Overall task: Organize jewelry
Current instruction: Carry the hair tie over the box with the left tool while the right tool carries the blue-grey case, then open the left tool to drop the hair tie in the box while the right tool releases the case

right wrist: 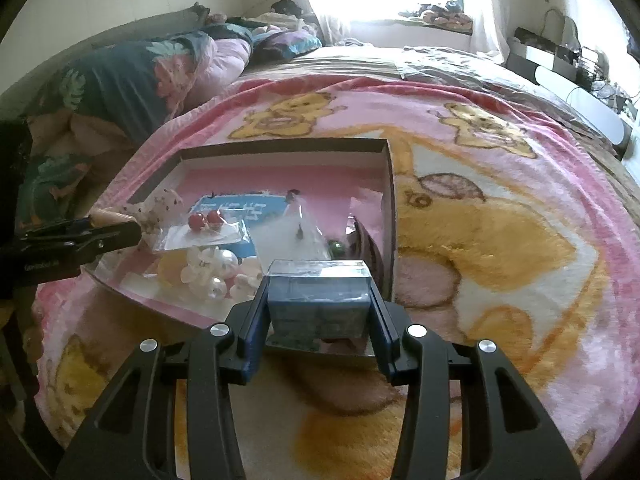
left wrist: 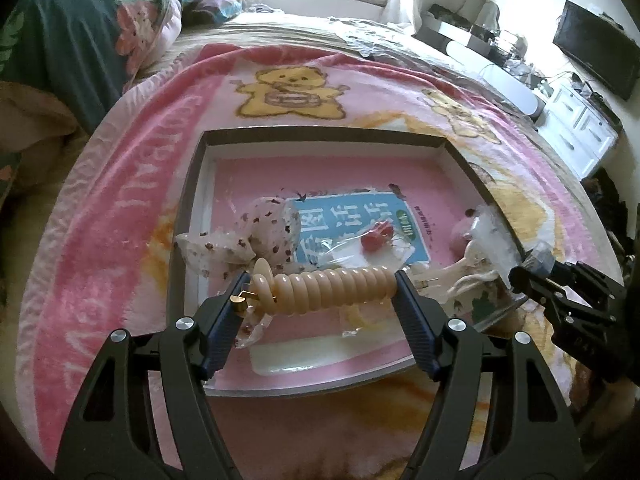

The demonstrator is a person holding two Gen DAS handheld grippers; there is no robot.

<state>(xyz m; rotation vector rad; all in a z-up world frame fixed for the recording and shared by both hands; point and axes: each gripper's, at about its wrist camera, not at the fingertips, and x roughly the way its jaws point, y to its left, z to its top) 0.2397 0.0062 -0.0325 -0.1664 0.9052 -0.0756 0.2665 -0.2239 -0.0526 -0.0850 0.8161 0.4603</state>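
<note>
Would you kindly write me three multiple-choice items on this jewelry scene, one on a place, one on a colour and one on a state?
1. Where do the red bead earrings lie?
A. Inside the shallow box
B. On the bear blanket outside the box
C. On the windowsill

2. What colour is the spiral hair tie?
A. Black
B. Beige
C. Green

3. What is the right gripper doing?
A. Hanging open with nothing in it
B. Gripping a white pearl flower
C. Shut on a small clear case

Answers:
1. A, their clear packet rests on the box's pink floor.
2. B, its coils look pale tan between the left gripper fingers.
3. C, both fingers press the case's sides.
</note>
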